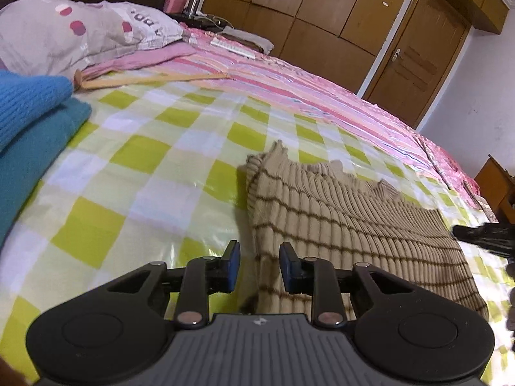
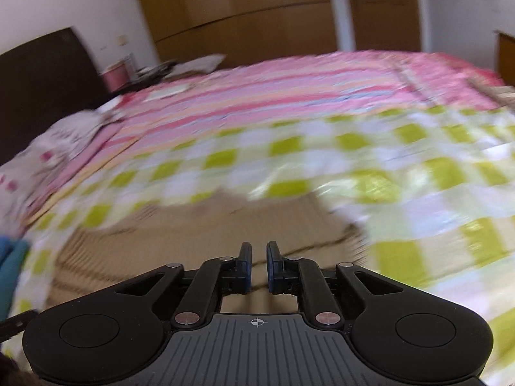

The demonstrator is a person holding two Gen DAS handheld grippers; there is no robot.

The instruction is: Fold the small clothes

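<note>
A beige ribbed sweater with thin brown stripes (image 1: 338, 212) lies flat on the green-and-white checked sheet (image 1: 145, 148). My left gripper (image 1: 260, 257) hovers over the sweater's near left edge, open, its blue pads (image 1: 235, 257) apart and not touching the cloth. In the blurred right wrist view the sweater (image 2: 193, 234) fills the foreground. My right gripper (image 2: 259, 257) has its jaws nearly together, and a brown stripe bends up into the narrow gap, so it looks shut on a thin bit of the sweater. The right gripper (image 1: 482, 238) also shows as a dark shape at the sweater's right edge.
Folded blue and teal knits (image 1: 29, 122) are stacked at the left. A spotted pillow (image 1: 80, 29) and a pink striped quilt (image 1: 305, 77) lie behind. Wooden wardrobes and a door (image 1: 415, 51) stand beyond the bed.
</note>
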